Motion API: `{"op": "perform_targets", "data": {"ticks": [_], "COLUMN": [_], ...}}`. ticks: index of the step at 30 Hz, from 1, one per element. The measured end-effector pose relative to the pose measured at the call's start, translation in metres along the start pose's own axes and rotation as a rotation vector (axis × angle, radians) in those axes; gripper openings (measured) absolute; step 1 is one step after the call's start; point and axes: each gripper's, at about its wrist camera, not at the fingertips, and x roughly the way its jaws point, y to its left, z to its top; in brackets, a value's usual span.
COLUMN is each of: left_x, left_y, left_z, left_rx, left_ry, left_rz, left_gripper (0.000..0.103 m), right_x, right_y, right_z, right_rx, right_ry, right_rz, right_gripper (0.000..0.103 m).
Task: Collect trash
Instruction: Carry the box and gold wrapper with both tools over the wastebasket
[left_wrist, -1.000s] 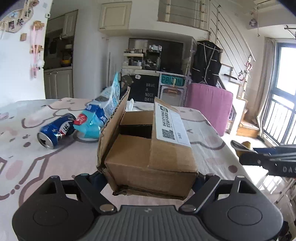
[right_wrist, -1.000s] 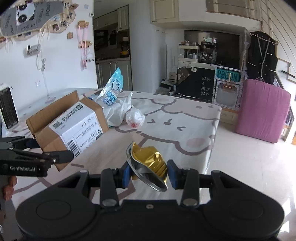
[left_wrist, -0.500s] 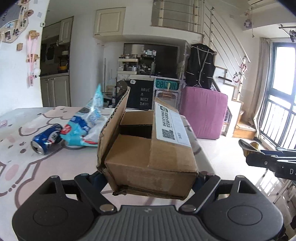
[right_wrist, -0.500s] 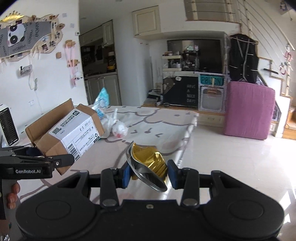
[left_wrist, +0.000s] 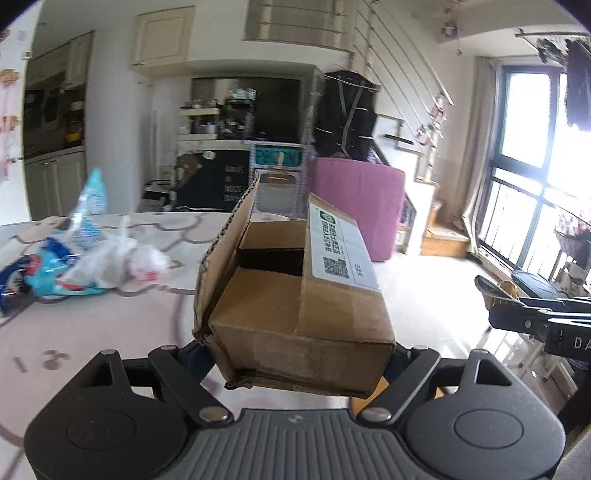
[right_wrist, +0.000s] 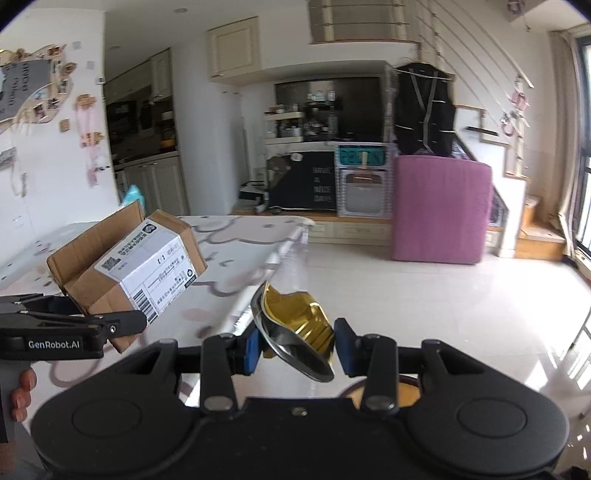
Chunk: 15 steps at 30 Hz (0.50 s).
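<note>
My left gripper (left_wrist: 291, 363) is shut on an open brown cardboard box (left_wrist: 295, 295) with a white shipping label, held above the table's right edge. The box also shows in the right wrist view (right_wrist: 133, 264), with the left gripper (right_wrist: 122, 325) under it. My right gripper (right_wrist: 295, 349) is shut on a crushed gold and silver can (right_wrist: 295, 332), held over the floor past the table's edge. It shows at the right of the left wrist view (left_wrist: 498, 293).
On the pink-patterned table (left_wrist: 110, 317) lie a blue snack bag (left_wrist: 55, 266), a white plastic bag (left_wrist: 118, 258) and a blue can (left_wrist: 11, 280). A pink block (right_wrist: 441, 208), stairs and a window stand beyond the glossy floor (right_wrist: 443, 295).
Both grippers have swung right, away from the table toward the floor, each still holding its item. The trash on the table has slid left in view.
</note>
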Motion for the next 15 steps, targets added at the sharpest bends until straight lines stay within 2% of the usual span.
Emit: {"op": "perform_targets", "data": {"ticks": [15], "left_x": [0.062], "left_y": [-0.092], "left_z": [-0.006], "left_rx": [0.073], "left_ry": [0.071], "left_rz": [-0.115], "left_gripper": [0.086], "right_x": [-0.009], "right_y": [-0.108], "right_z": [-0.033], "right_rx": [0.108], "right_ry": [0.026], "right_rz": [-0.163], "right_gripper": [0.042]}}
